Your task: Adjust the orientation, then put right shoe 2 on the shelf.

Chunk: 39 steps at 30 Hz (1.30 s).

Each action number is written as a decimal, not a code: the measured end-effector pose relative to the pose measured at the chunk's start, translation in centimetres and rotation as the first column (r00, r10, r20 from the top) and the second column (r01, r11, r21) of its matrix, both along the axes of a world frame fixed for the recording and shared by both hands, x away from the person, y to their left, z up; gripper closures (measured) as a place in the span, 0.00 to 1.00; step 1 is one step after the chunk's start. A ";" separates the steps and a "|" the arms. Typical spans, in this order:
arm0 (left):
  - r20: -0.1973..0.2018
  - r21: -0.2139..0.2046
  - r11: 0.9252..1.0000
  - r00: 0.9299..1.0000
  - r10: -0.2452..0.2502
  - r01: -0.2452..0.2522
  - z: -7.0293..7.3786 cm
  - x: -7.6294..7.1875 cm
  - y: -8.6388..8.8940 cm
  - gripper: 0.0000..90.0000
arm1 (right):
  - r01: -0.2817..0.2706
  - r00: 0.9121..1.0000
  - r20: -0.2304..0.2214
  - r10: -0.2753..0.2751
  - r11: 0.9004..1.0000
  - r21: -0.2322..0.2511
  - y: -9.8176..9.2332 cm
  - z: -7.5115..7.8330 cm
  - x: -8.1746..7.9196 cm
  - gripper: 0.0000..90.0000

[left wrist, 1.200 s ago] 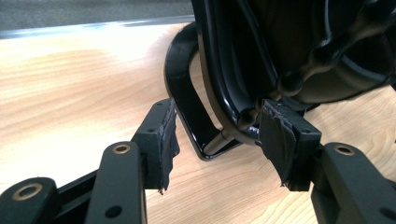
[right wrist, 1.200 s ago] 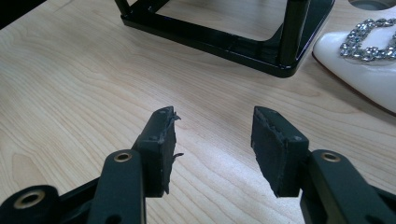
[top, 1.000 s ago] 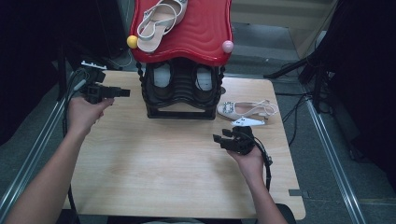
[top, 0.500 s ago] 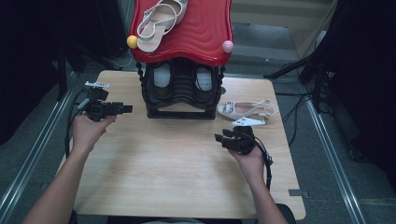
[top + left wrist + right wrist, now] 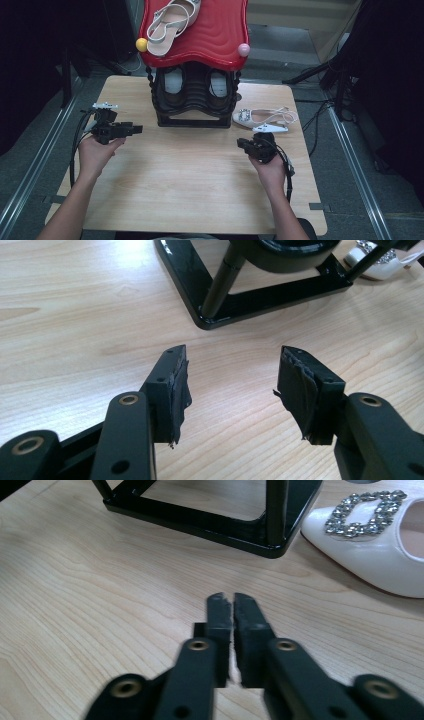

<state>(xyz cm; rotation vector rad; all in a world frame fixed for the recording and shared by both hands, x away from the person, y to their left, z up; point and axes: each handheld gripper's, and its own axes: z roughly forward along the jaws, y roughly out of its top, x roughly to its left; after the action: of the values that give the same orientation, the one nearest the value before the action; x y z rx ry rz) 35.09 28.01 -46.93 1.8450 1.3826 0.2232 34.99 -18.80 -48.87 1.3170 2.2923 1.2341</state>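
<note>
A black shoe rack (image 5: 195, 117) with a red wavy top (image 5: 215, 35) stands at the back of the wooden table (image 5: 190, 190). A beige strappy sandal (image 5: 170, 22) lies on the red top. A white shoe with a jewelled buckle (image 5: 265, 119) lies on the table right of the rack. My left gripper (image 5: 136, 130) hovers left of the rack, open and empty (image 5: 230, 385), pointing at the rack's base (image 5: 260, 302). My right gripper (image 5: 242, 144) is just in front of the white shoe (image 5: 380, 560). Its jaws have just been closing and now meet (image 5: 232, 600) with nothing between them.
Two shoes sit in the rack's lower shelf (image 5: 175, 82) (image 5: 217, 82). A yellow ball (image 5: 141, 44) and a pink ball (image 5: 243, 49) cap the red top's front corners. Cables and metal rails run along both sides of the table.
My left hand has carried its gripper down and nearer to the person, beside the rack's left side. The right hand has stayed in place while its jaws came together.
</note>
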 end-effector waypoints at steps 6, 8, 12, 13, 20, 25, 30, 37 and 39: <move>-0.019 0.025 0.999 0.999 -0.043 0.043 -0.7 -0.5 -0.2 0.50 | 0.037 0.999 0.014 -0.037 0.999 0.002 -1.0 0.2 0.5 1.00; -0.011 0.026 0.999 0.999 -0.044 0.044 -0.8 -0.5 -0.1 0.50 | 0.051 0.999 0.016 -0.051 0.999 -0.001 -1.3 0.2 0.8 1.00; -0.015 0.016 0.998 0.998 -0.055 0.055 -1.2 -0.6 -0.2 0.50 | 0.072 0.997 0.018 -0.072 0.997 -0.011 -1.8 0.1 1.3 1.00; -0.015 0.021 0.998 0.998 -0.056 0.056 -1.3 -0.6 -0.3 0.50 | 0.075 0.997 0.017 -0.075 0.997 -0.009 -1.9 0.1 1.4 1.00; -0.016 0.009 0.998 0.998 -0.065 0.065 -1.5 -0.6 -0.4 0.50 | 0.091 0.995 0.040 -0.090 0.996 -0.018 -2.2 0.0 2.1 1.00; -0.014 0.017 0.998 0.998 -0.065 0.065 -1.6 -0.6 -0.5 0.50 | 0.105 0.994 0.033 -0.105 0.994 -0.007 -2.6 0.1 3.1 1.00; -0.013 0.013 0.998 0.998 -0.062 0.063 -1.6 -0.7 -0.4 0.50 | 0.130 0.991 0.045 -0.128 0.990 -0.058 -2.9 -0.1 4.3 1.00; -0.012 0.019 0.998 0.998 -0.064 0.064 -1.6 -0.7 -0.5 0.50 | 0.161 0.987 0.007 -0.161 0.985 -0.063 -3.5 -1.3 6.2 1.00; -0.011 0.016 0.998 0.998 -0.065 0.065 -1.6 -0.7 -0.5 0.50 | 0.167 0.986 0.006 -0.167 0.982 -0.085 -3.4 -1.8 6.6 1.00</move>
<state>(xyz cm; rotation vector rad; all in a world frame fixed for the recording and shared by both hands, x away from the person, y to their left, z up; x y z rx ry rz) 34.34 27.53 -48.53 1.9037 1.3288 0.1917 41.60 -22.24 -50.62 1.4452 2.1584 1.0697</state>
